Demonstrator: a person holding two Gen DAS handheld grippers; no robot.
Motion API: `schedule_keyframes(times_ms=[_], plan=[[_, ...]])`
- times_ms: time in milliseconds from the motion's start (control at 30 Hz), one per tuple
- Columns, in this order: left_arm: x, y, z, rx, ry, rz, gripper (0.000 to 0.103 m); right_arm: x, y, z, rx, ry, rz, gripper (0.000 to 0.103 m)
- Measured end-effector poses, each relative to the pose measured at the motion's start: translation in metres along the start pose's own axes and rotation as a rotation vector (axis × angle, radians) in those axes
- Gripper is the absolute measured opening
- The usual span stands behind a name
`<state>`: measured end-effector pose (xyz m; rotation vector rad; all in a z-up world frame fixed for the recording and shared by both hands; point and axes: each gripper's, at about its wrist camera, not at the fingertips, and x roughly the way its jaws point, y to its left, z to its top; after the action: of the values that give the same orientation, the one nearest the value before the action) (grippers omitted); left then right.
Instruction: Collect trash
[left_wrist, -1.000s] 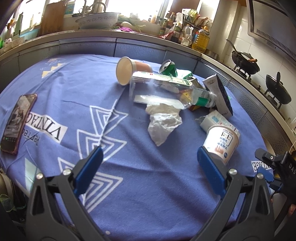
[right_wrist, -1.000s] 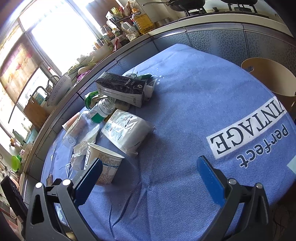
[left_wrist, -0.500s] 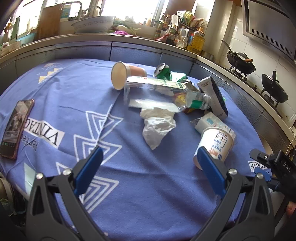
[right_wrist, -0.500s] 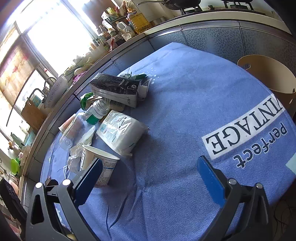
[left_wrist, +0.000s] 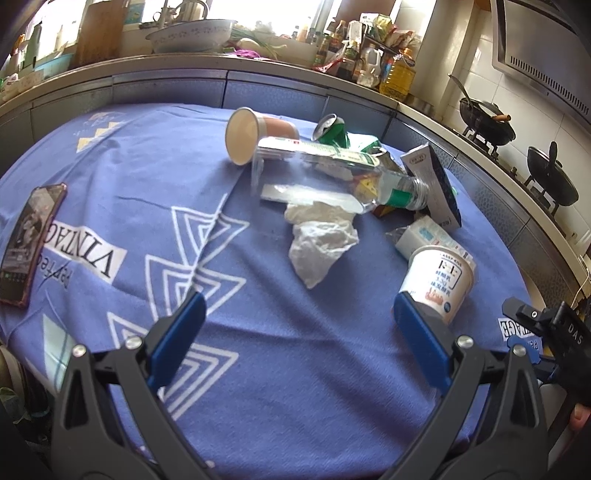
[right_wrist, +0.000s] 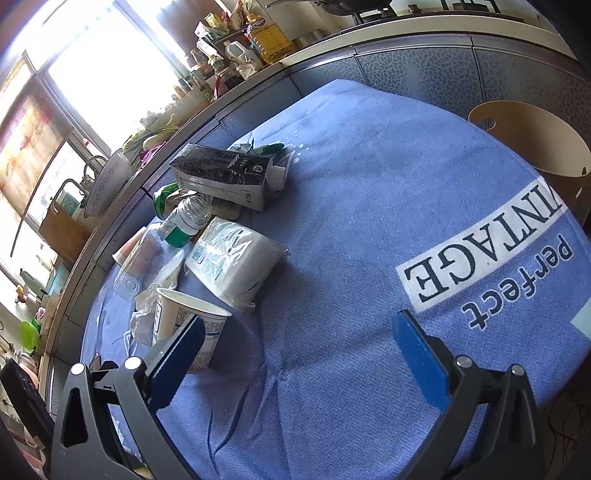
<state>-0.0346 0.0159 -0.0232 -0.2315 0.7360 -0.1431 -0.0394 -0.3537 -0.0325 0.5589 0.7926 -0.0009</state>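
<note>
Trash lies on a blue tablecloth (left_wrist: 258, 350). In the left wrist view I see a crumpled white tissue (left_wrist: 319, 242), a clear plastic bottle (left_wrist: 332, 177) on its side, a paper cup (left_wrist: 255, 134) on its side, a green can (left_wrist: 330, 130), a dark carton (left_wrist: 434, 184) and a white yogurt tub (left_wrist: 437, 282). My left gripper (left_wrist: 295, 339) is open and empty, short of the tissue. My right gripper (right_wrist: 295, 354) is open and empty; its left finger stands in front of the yogurt tub (right_wrist: 188, 326). A white tissue pack (right_wrist: 232, 258), the bottle (right_wrist: 177, 229) and the carton (right_wrist: 225, 179) lie beyond.
A phone (left_wrist: 27, 243) lies at the table's left edge. A wooden bin (right_wrist: 532, 147) stands off the table's right side. A kitchen counter (left_wrist: 166, 62) with a basin, bottles and a stove with pans curves behind the table.
Both grippers have drawn back a little and tilted; the trash sits slightly farther and lower in the left view. Nothing was grasped or moved.
</note>
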Motion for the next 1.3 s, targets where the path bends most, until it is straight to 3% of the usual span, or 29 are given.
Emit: schedule_keyframes(times_ms=[433, 767, 967, 1100, 1300], plan=[[0.001, -0.001, 0.0, 0.006, 0.002, -0.002, 0.097, -0.002, 0.003, 0.0, -0.019, -0.011, -0.007, 0.1], [-0.005, -0.012, 0.014, 0.087, -0.04, 0.141, 0.097, -0.012, 0.026, 0.001, -0.137, -0.051, -0.01, 0.1], [-0.003, -0.023, 0.022, 0.147, -0.024, 0.19, 0.097, -0.01, 0.031, 0.004, -0.165, -0.046, -0.016, 0.1], [-0.001, -0.027, 0.033, 0.153, -0.009, 0.173, 0.097, -0.007, 0.039, 0.015, -0.198, -0.034, -0.022, 0.1], [-0.006, -0.031, 0.06, 0.191, -0.075, 0.235, 0.097, -0.018, 0.052, 0.025, -0.183, -0.097, 0.011, 0.1]])
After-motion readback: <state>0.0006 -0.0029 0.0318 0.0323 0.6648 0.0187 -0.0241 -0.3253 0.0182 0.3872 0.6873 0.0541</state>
